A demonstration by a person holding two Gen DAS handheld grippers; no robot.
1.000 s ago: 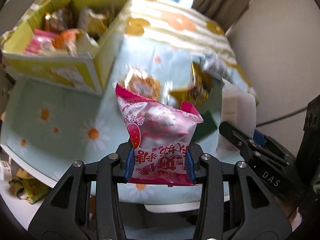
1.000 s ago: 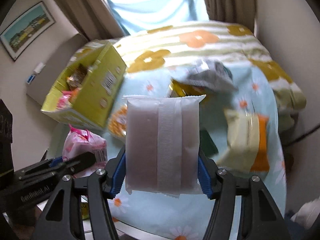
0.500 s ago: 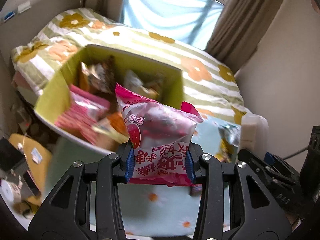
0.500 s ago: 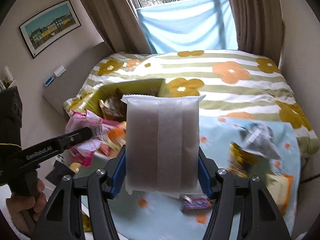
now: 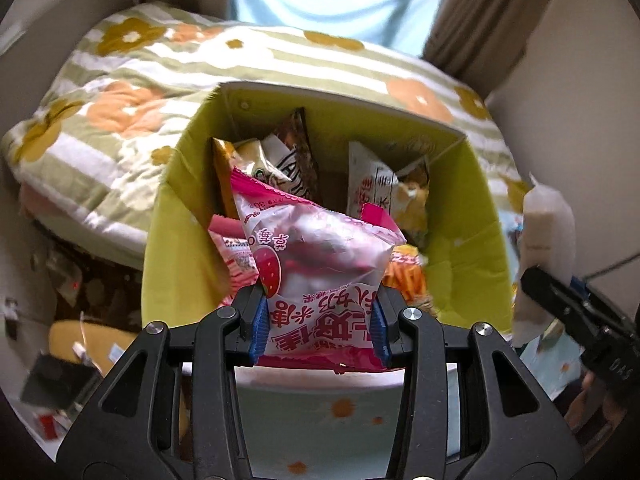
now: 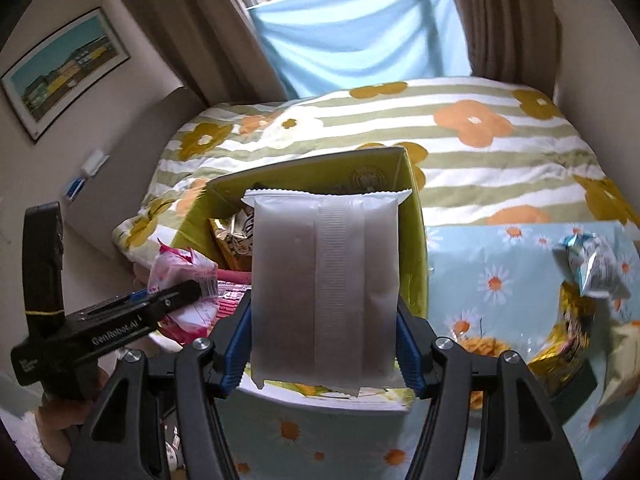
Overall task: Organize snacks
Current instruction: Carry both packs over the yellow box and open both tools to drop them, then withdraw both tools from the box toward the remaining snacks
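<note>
Pink strawberry snack packet (image 5: 320,268): pinched at its lower edge between the blue-padded fingers (image 5: 257,324) of the left gripper (image 5: 318,330), hanging above the open yellow-green box (image 5: 476,216). Frosted white packet (image 6: 324,288): clamped by its sides in the right gripper (image 6: 324,356), fingers (image 6: 236,354) pressed on both edges, held upright in front of the same box. Box resting on a bed, at the edge of the floral striped quilt (image 6: 460,152) and next to the daisy-print cloth (image 6: 500,264). Inside the box: several wrapped snacks, among them a brown sachet (image 5: 298,152), a white-and-yellow bag (image 5: 384,192) and a pink wrapper (image 5: 232,252). To the right of the box, on the daisy cloth: a silver-blue packet (image 6: 592,260) and a gold wrapper (image 6: 568,340).
</note>
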